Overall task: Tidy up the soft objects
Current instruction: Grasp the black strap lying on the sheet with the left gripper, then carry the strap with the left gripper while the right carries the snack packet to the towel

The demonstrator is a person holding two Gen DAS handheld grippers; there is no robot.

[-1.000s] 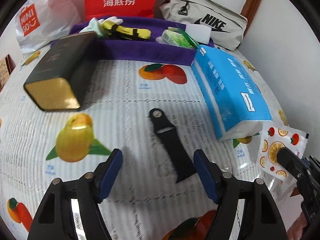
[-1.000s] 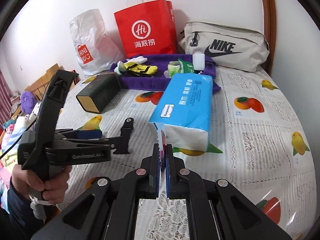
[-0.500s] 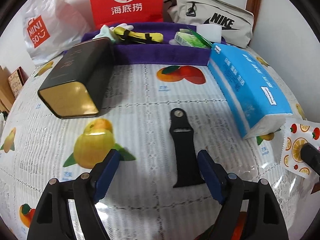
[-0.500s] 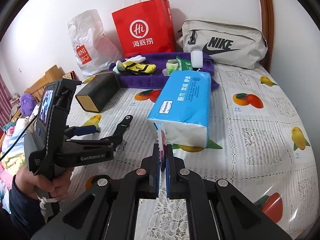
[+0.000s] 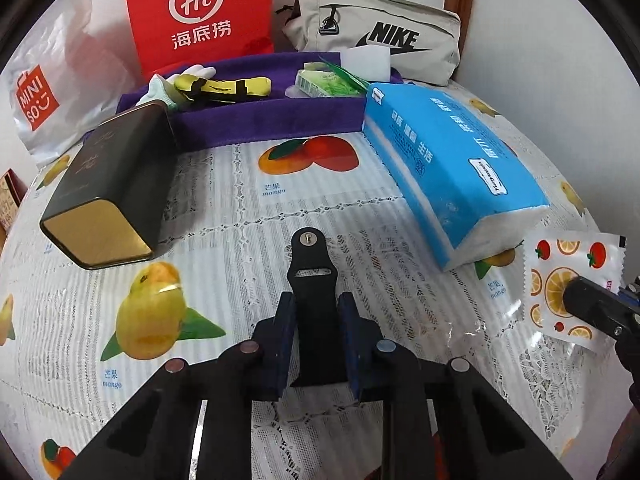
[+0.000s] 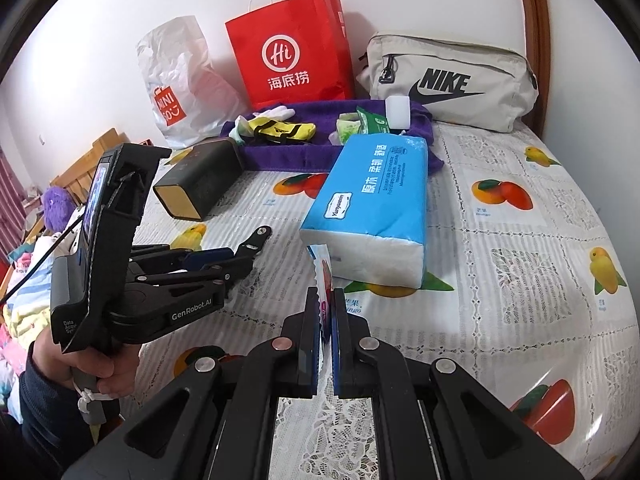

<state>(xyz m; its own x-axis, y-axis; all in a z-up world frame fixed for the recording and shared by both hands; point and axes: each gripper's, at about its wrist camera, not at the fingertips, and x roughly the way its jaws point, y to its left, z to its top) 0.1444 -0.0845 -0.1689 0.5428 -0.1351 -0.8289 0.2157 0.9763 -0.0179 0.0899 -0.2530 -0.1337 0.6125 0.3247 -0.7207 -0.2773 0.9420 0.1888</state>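
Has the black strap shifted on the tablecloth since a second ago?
No. The black strap lies on the same spot beside the yellow mango print; the closing left tongs now flank it.

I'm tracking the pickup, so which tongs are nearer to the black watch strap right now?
Left. The left tongs are closing around the black watch strap, which lies between their pads. The right tongs are off to its right, shut on a fruit-print packet.

Flat black rubbery strap [image 5: 314,312] with metal stud and slot at far end: lying lengthwise on fruit-print cloth, near end sitting between blue pads. Small fruit-print plastic sachet [image 5: 560,280]: being held upright, edge-on, off cloth. Purple fabric tray [image 5: 280,116]: sitting at back, holding yellow-black glove [image 5: 224,86] and green packets [image 5: 324,82].
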